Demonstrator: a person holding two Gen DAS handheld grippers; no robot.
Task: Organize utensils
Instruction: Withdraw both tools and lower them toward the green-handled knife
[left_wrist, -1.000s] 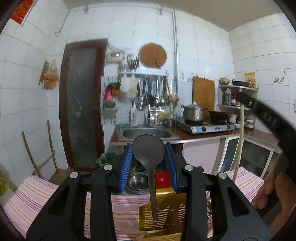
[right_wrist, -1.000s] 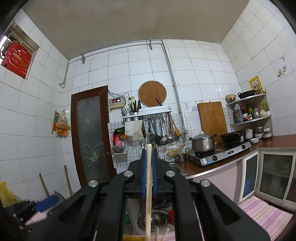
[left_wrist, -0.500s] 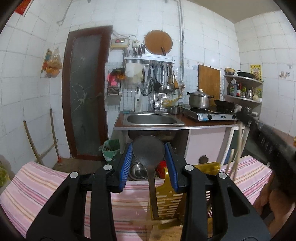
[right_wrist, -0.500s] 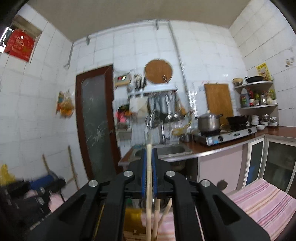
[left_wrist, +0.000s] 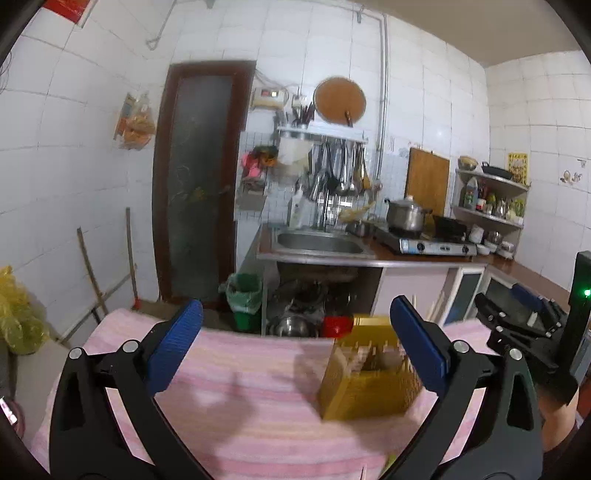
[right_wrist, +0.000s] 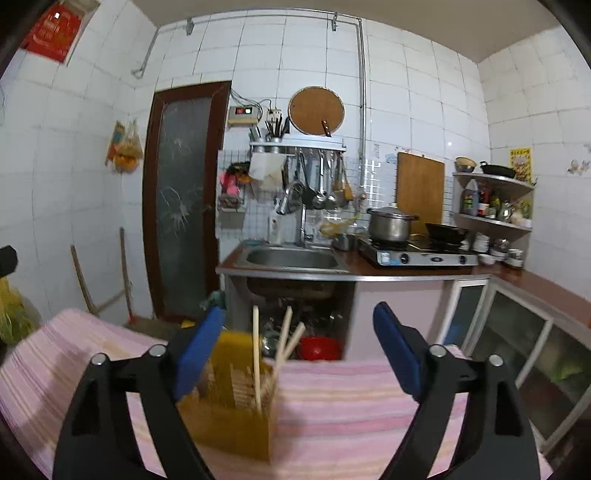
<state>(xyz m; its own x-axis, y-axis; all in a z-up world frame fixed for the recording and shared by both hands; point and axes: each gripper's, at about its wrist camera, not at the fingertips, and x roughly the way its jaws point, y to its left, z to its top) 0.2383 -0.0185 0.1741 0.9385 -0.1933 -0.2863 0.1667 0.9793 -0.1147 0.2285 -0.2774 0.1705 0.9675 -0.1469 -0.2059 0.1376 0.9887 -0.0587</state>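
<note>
A yellow perforated utensil holder (left_wrist: 369, 373) stands on the pink striped tablecloth (left_wrist: 240, 387). In the right wrist view the holder (right_wrist: 236, 410) has wooden chopsticks (right_wrist: 255, 362) standing in it. My left gripper (left_wrist: 295, 343) is open and empty, just left of the holder. My right gripper (right_wrist: 299, 354) is open and empty, with the holder at its left finger. The right gripper also shows at the right edge of the left wrist view (left_wrist: 524, 325). The black spoon is not visible.
Beyond the table is a kitchen counter with a steel sink (right_wrist: 291, 258), a gas stove with a pot (right_wrist: 391, 225), and hanging ladles. A green bin (left_wrist: 245, 299) and a red basin (right_wrist: 319, 347) sit under the counter. A glass cabinet (right_wrist: 535, 354) stands at the right.
Both grippers opened: the left let go of the black spoon, the right let go of the wooden chopstick, which now stands in the holder. Both pulled back from the holder.
</note>
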